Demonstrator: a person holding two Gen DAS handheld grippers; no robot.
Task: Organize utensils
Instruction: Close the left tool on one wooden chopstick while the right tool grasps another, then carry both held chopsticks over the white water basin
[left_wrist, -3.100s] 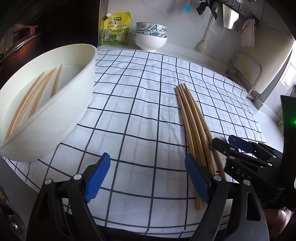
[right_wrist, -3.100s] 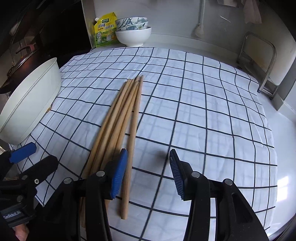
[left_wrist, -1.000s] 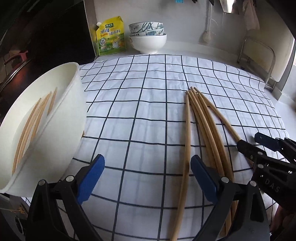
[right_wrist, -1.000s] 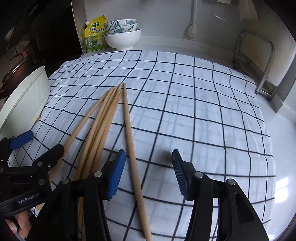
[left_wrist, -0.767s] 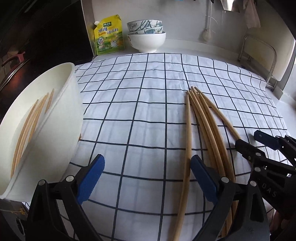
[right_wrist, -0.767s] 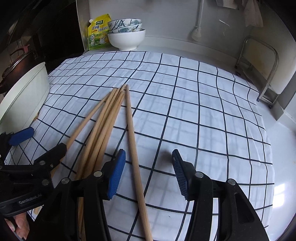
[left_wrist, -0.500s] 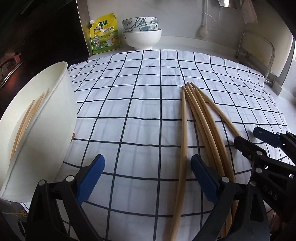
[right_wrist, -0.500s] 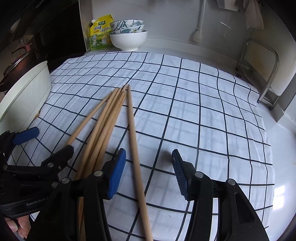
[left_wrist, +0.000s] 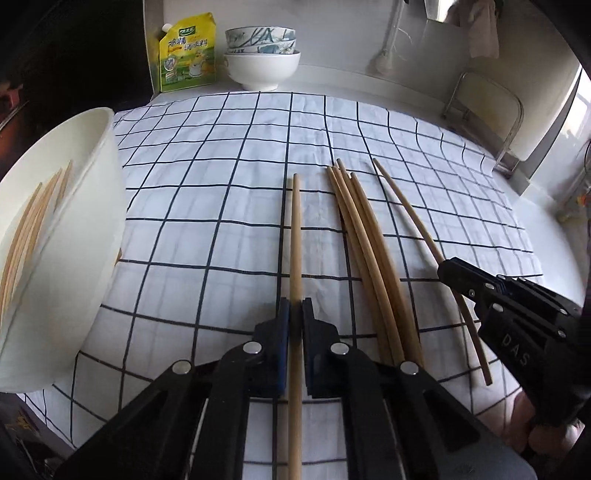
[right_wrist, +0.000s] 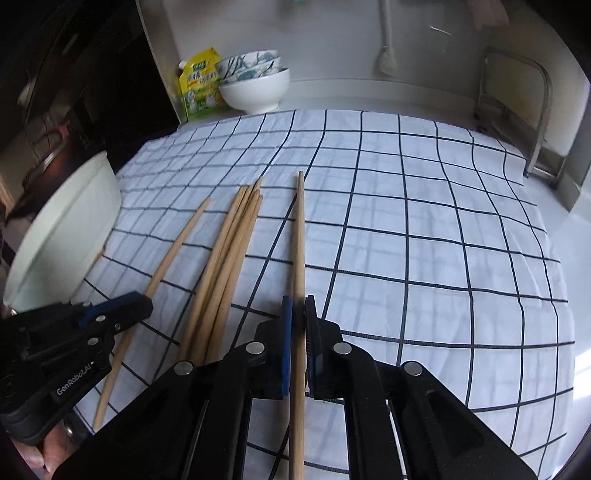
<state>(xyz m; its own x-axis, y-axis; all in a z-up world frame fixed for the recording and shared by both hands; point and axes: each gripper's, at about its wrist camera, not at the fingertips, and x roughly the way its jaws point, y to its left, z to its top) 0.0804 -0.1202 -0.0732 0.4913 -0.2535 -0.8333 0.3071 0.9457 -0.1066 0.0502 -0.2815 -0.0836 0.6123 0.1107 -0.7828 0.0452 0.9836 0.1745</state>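
Note:
My left gripper (left_wrist: 295, 314) is shut on one wooden chopstick (left_wrist: 295, 240) that points away over the checked cloth. My right gripper (right_wrist: 298, 310) is shut on another chopstick (right_wrist: 300, 236), which also shows in the left wrist view (left_wrist: 410, 212). Between them a bundle of several chopsticks (left_wrist: 369, 251) lies on the cloth; it also shows in the right wrist view (right_wrist: 229, 251). A large white bowl (left_wrist: 74, 236) at the left holds several chopsticks (left_wrist: 29, 229). The left gripper appears in the right wrist view (right_wrist: 136, 301), the right gripper in the left wrist view (left_wrist: 448, 271).
A black-and-white checked cloth (left_wrist: 221, 192) covers the counter. Stacked bowls (left_wrist: 262, 62) and a yellow refill pouch (left_wrist: 186, 51) stand at the back wall. A metal rack (left_wrist: 487, 110) stands at the back right. The counter drops off dark at the left.
Both grippers have closed, each on a single chopstick. The two gripped chopsticks now lie apart from the bundle, one on each side.

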